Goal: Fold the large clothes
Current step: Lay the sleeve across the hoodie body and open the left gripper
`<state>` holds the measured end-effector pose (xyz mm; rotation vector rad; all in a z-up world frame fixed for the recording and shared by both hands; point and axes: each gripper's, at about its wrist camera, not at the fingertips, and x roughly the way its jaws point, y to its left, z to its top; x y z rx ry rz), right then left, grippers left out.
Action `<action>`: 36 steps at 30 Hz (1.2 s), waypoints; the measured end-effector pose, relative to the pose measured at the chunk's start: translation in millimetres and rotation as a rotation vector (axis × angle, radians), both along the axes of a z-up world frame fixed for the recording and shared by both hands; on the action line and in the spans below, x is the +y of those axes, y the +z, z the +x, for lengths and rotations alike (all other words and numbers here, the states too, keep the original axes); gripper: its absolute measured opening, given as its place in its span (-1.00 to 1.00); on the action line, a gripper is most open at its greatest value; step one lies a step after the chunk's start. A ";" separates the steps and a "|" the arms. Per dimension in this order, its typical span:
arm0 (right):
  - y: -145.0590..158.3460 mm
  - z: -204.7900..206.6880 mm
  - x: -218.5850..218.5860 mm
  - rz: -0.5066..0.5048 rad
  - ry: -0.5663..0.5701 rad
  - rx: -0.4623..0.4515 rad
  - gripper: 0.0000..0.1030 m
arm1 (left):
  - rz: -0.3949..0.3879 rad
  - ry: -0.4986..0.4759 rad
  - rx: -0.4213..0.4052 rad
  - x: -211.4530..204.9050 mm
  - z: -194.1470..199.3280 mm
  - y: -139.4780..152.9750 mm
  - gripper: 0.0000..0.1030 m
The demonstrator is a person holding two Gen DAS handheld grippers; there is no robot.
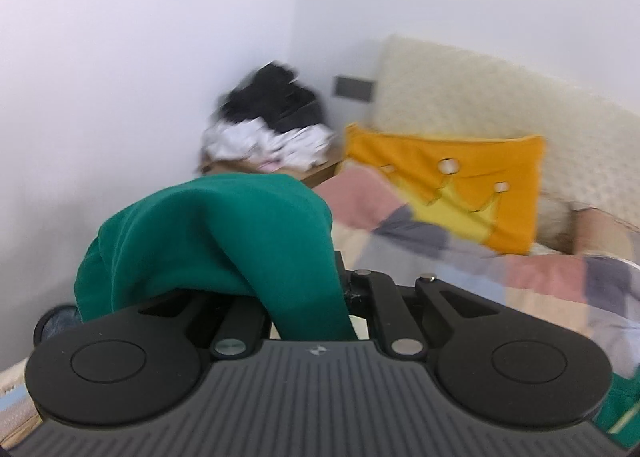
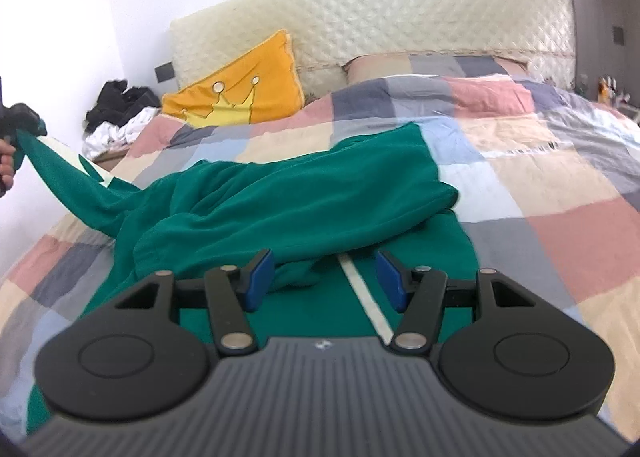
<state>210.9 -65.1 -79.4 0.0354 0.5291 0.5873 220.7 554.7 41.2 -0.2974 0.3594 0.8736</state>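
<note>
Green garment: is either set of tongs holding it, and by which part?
The left tongs grip the green garment by one end, lifted off the bed. The right tongs are open above it, holding nothing.

bright even daylight; left view motion-blurred, fisheye edges bent.

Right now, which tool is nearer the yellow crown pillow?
Left, as far as these views show. The left tool, holding green garment off the bed's side, is nearer the pillow. The right tool hovers open, farther down.
</note>
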 end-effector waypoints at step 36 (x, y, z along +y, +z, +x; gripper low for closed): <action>-27.9 91.9 -112.2 0.280 -0.220 0.163 0.19 | 0.063 -0.595 0.334 -404.3 225.3 -212.6 -0.74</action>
